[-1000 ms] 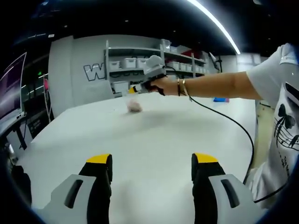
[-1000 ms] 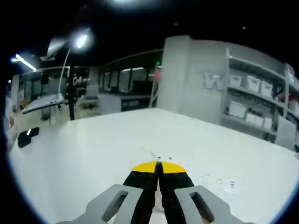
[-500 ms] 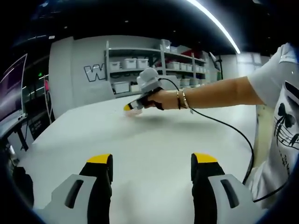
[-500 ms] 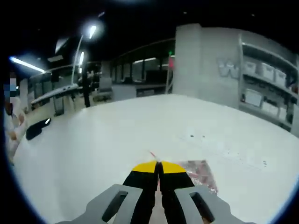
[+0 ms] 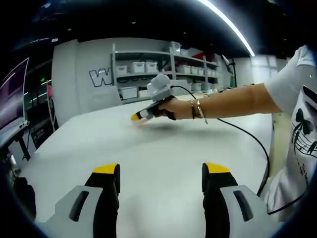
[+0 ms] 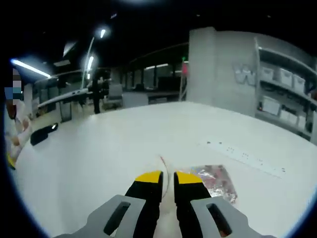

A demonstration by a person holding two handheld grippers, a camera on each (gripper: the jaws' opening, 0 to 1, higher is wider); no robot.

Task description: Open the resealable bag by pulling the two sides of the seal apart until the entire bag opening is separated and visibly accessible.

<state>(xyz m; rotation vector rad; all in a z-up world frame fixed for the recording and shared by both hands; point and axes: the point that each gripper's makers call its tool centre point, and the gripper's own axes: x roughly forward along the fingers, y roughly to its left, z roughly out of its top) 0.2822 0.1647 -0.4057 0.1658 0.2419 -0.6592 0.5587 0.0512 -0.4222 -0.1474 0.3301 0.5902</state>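
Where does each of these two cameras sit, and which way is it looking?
Left gripper view: rides the left gripper, looking across the white table at the person's arm holding the right gripper.
Right gripper view: rides the right gripper, looking down at the resealable bag beyond its tips.
Shared: table, right gripper, storage shelves.

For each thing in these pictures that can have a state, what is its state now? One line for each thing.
left gripper: open, jaws wide apart above the white table, holding nothing.
right gripper: open by a small gap, low over the table, holding nothing.
resealable bag: lying flat on the table, just right of the right gripper's tips; whether the seal is open cannot be told.
cable: slack, running from the right gripper back toward the person.
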